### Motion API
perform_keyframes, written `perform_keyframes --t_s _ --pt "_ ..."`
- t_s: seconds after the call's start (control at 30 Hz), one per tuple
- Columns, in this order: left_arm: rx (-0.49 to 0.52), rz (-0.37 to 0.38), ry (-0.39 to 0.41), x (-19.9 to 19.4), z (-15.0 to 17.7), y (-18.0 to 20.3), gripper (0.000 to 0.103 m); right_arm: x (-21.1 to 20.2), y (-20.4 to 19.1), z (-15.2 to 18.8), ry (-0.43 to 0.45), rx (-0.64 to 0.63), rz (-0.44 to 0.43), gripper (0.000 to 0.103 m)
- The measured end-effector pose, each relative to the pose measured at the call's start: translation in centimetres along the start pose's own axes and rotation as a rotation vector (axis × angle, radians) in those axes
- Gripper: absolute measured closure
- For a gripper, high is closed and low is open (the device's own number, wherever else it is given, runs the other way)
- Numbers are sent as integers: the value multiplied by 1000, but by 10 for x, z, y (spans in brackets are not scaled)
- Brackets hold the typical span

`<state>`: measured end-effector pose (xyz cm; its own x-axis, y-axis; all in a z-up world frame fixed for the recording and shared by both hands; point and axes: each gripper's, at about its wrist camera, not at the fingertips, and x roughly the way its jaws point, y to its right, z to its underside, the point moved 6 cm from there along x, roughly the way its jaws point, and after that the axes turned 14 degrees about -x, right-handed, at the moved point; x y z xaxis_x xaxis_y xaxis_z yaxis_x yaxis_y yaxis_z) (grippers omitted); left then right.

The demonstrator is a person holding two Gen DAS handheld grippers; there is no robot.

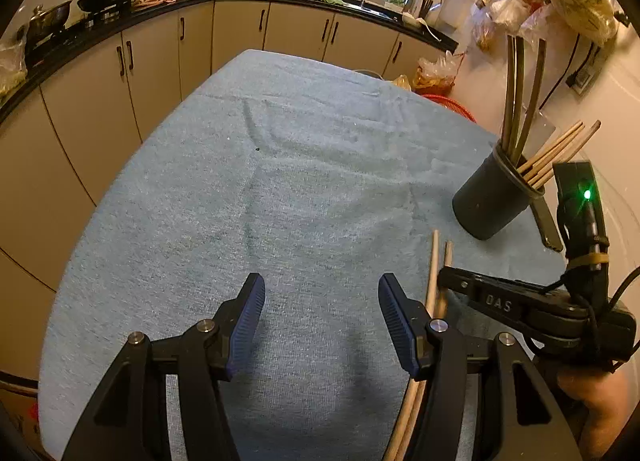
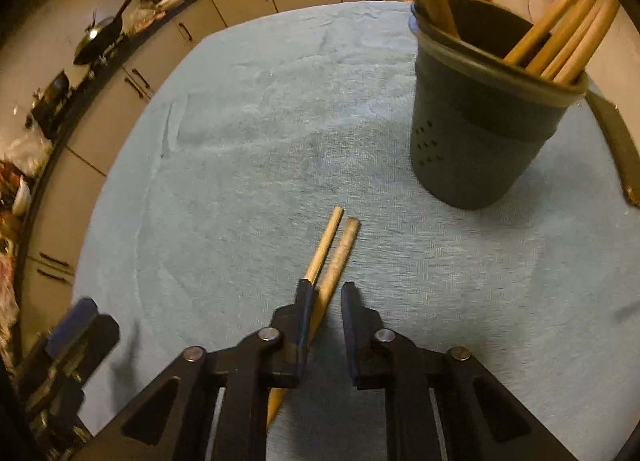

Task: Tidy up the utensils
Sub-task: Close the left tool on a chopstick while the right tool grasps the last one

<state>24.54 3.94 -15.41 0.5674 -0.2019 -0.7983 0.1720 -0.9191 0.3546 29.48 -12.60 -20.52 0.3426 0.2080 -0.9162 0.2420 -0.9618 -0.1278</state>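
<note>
Leftmost, the left gripper (image 1: pixel 322 325) hangs wide open and empty over the bare middle of the blue cloth-covered table (image 1: pixel 280 165), seemingly kept clear. Next, two loose chopsticks (image 2: pixel 332 257) lie side by side toward the table's right edge; the right gripper (image 2: pixel 325 303) straddles them, jaws narrowed but with a gap showing, apparently lining up a pinch. Beyond, near the far right corner, the dark holder (image 2: pixel 476 133) already stands stocked with chopsticks, likely their destination.
</note>
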Motion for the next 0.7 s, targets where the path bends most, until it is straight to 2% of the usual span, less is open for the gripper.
perform_keyframes --t_s 0.13,0.37,0.57,0.7 --pt "27 -8 -3 2 1 5 43 1 8 2 0 -2 -21 90" --pt "91 -17 -31 13 0 25 43 6 3 -12 7 -88 28 91" --pt "223 -5 -82 41 9 68 43 -13 42 24 47 -6 -26 94" --pt "346 -37 -135 70 17 101 43 -25 73 47 58 17 24 94"
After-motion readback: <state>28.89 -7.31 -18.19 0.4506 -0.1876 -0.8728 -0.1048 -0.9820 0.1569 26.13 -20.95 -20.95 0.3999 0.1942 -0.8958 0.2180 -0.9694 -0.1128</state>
